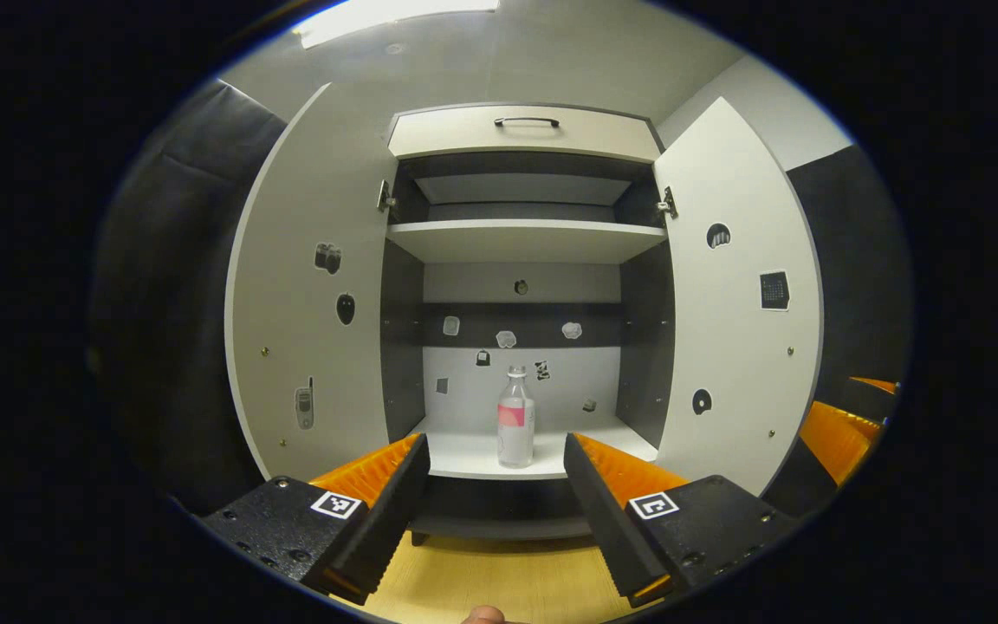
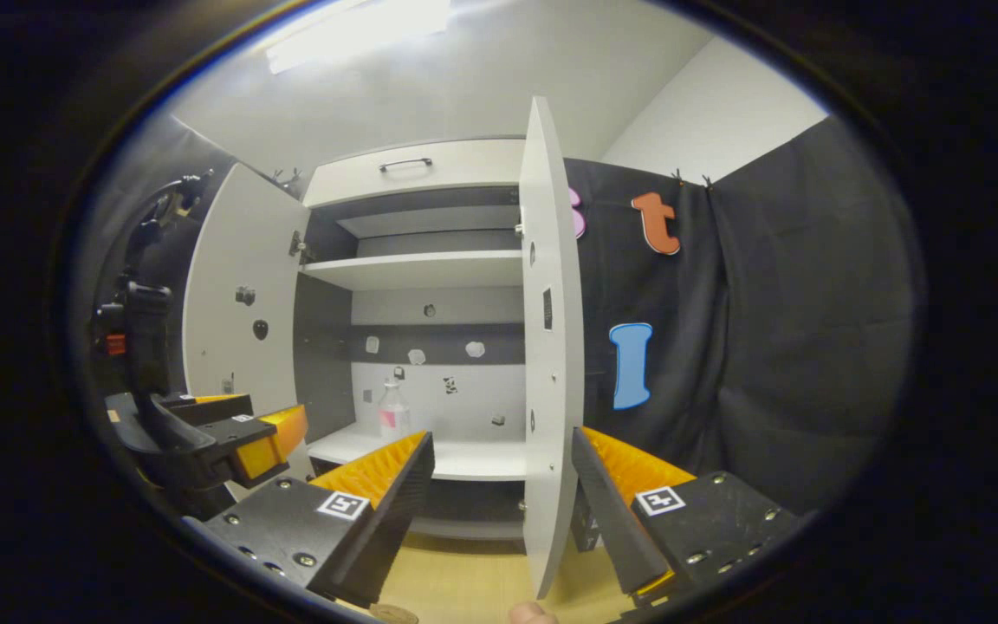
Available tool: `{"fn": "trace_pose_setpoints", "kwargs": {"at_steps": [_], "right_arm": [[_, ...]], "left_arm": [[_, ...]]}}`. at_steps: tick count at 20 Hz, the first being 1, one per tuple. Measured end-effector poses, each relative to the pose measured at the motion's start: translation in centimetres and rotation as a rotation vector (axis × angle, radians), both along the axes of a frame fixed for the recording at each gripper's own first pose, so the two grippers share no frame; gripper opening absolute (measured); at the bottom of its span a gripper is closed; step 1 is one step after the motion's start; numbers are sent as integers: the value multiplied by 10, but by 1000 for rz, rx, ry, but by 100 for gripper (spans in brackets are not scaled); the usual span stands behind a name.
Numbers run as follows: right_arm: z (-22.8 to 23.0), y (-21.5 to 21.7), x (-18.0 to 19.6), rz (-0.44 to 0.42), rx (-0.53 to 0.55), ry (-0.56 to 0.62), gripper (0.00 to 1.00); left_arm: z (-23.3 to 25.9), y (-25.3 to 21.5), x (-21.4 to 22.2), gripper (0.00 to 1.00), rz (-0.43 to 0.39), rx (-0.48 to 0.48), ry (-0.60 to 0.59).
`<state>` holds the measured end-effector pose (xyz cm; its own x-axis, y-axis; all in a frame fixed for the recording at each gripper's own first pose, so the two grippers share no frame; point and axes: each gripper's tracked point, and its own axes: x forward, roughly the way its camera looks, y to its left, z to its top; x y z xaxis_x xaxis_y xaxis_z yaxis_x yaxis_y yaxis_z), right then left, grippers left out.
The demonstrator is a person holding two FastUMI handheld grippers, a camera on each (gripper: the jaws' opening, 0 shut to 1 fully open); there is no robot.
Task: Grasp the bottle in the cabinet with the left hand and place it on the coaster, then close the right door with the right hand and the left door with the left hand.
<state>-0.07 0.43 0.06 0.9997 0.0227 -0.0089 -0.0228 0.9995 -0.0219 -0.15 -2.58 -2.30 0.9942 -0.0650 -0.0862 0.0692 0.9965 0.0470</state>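
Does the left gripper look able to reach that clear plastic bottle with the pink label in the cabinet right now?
Probably yes. The left gripper is open and lined up with the clear plastic bottle with the pink label, which stands upright alone on the lower shelf between two wide-open doors.

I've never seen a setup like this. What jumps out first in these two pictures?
A pale cabinet stands with both doors swung wide, and a lone clear bottle with a pink label stands upright on its lower shelf. The left tool hangs open in front, its two fingers framing the bottle from a distance. In the right gripper view, the right tool is open too, with the right door edge-on between its fingers.
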Motion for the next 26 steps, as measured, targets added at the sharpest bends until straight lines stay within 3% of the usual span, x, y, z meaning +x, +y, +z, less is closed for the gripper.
{"fn": "trace_pose_setpoints", "kwargs": {"at_steps": [14,19,23,26], "right_arm": [[0,3,0,-16,-25,5,94],[1,0,-2,-53,-40,-1,94],[2,-4,-5,-118,-49,6,94],[0,-41,-22,-181,-67,0,96]], "left_arm": [[-15,9,8,96,27,16,32],[17,22,77,96,45,89,-90],[15,-8,139,96,-32,99,-124],[-9,-35,181,95,-81,83,-84]]}}
